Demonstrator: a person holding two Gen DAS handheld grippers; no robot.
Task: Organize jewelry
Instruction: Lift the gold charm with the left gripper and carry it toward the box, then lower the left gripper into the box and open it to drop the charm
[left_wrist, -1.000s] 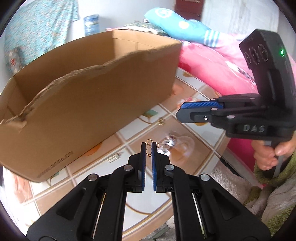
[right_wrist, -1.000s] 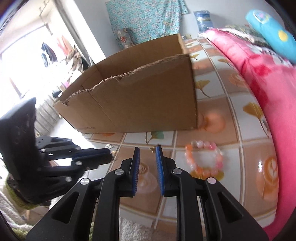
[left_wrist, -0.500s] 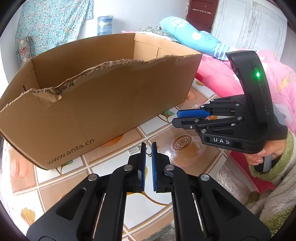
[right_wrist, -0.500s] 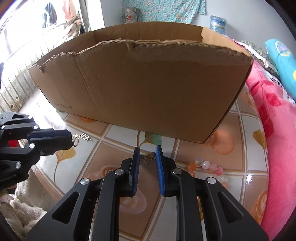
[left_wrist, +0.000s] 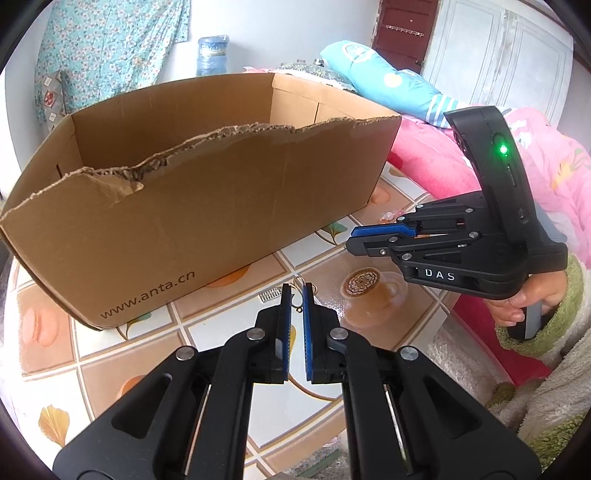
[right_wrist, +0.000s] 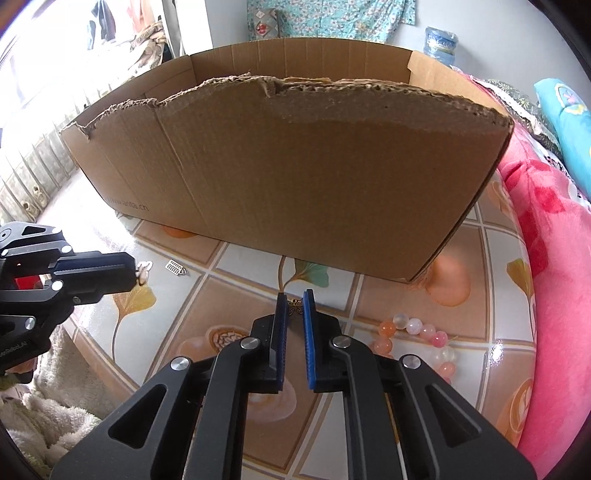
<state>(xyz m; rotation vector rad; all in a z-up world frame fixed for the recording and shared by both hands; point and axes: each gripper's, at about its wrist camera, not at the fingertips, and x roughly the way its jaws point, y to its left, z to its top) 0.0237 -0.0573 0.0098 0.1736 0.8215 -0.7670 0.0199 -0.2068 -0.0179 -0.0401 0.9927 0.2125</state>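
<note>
Cardboard box (left_wrist: 207, 206): plain brown, with dark "www.anta.cn" lettering on the front wall. Tabletop (right_wrist: 491, 295): glossy tile pattern in tan, peach and white, with yellow and green ginkgo leaves and latte-art cup motifs. Left tool (left_wrist: 297, 295) and right tool (right_wrist: 295, 301): black bodies with blue pads; the right tool's body carries white "DAS" lettering and a green light. Bead bracelet (right_wrist: 421, 334): orange, pink and translucent white beads. Blanket (right_wrist: 554, 258): pink with red print. Pillow (left_wrist: 384, 85): light blue. Wall cloth (left_wrist: 107, 44): teal floral.
</note>
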